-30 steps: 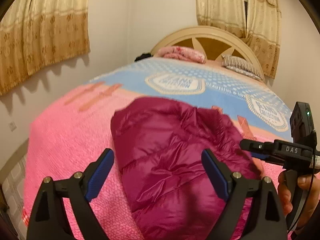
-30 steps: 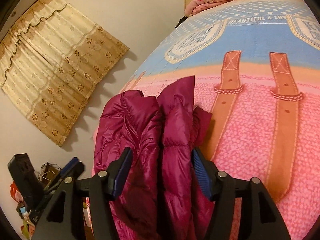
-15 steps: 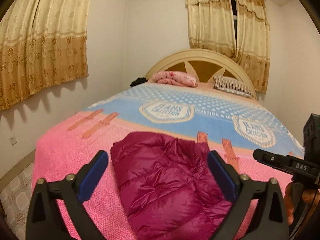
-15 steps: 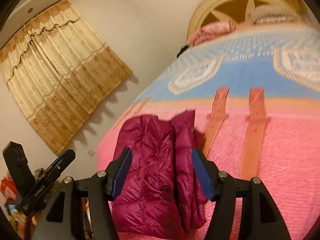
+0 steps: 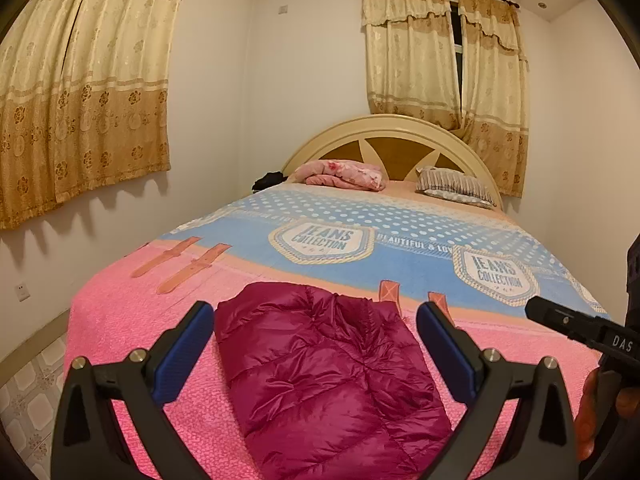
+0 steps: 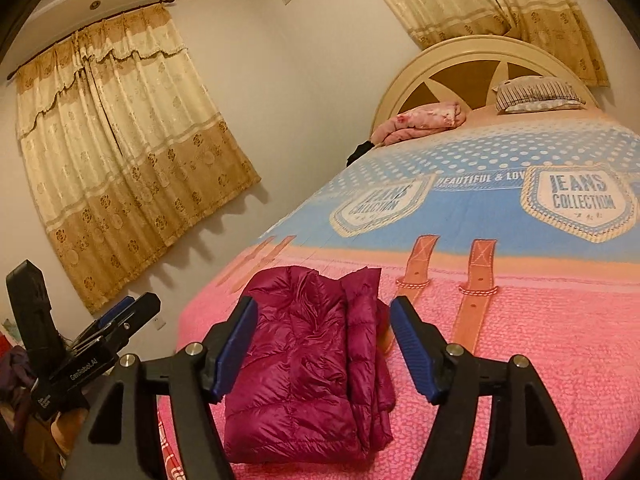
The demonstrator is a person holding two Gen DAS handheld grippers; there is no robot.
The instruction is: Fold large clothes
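On the near pink end of the bed (image 5: 120, 312) lies the magenta puffer jacket (image 5: 332, 368), folded into a compact bundle. Both the left tongs (image 5: 316, 354) and right tongs (image 6: 324, 346) gape empty, having drawn back and up from it over the last second. The fold looks finished.

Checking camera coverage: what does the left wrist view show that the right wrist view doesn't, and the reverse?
Only the left wrist view shows the right gripper's black body at its right edge. Only the right wrist view shows the left gripper at its left edge. Both show the folded magenta puffer jacket lying on the pink bedspread, the headboard and the striped pillow.
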